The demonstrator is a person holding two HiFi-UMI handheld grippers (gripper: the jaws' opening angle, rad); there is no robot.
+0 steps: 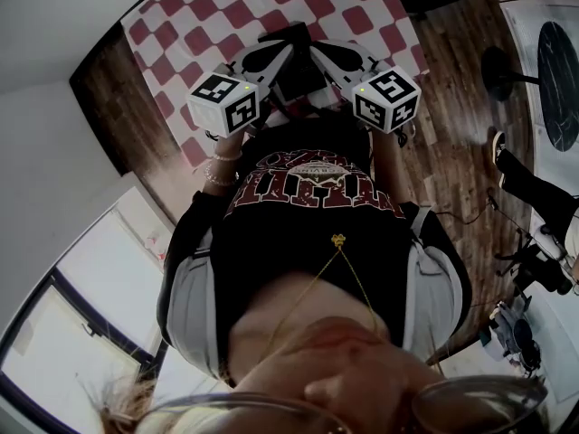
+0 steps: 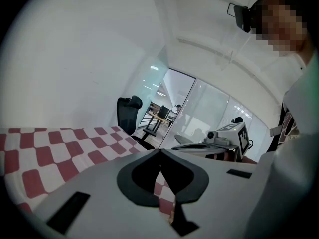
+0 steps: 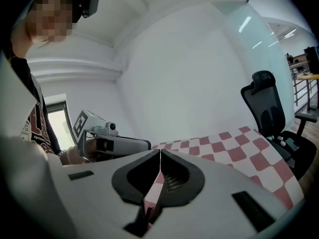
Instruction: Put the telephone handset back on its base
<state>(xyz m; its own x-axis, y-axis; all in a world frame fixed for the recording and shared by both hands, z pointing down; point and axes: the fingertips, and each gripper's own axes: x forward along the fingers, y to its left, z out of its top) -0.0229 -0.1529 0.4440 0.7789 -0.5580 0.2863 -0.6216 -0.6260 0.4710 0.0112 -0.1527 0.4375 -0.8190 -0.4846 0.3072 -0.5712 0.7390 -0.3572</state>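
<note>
A person's black printed shirt (image 1: pixel 308 206) fills the lower middle of the head view. Just above it, the marker cubes of both grippers sit side by side, one left of centre (image 1: pixel 224 104) and one right of centre (image 1: pixel 386 98). The left gripper (image 2: pixel 159 152) has its jaws closed tip to tip with nothing between them; only checked cloth shows through the slit below the tips. The right gripper (image 3: pixel 159 151) is closed the same way and is equally empty.

Both grippers angle inward over the bench, which is covered by a red-and-white checked cloth (image 1: pixel 344 12) at the top centre of the head view. Between the two grippers, a dark shape (image 1: pixel 291 66) lies on the cloth. I cannot tell whether it is the telephone, and neither gripper view shows a handset or base.

Beyond the bench lies wooden floor (image 1: pixel 452 107). A black office chair (image 3: pixel 271 113) stands at the cloth's far edge, with a glass partition (image 2: pixel 199 113) behind it.
</note>
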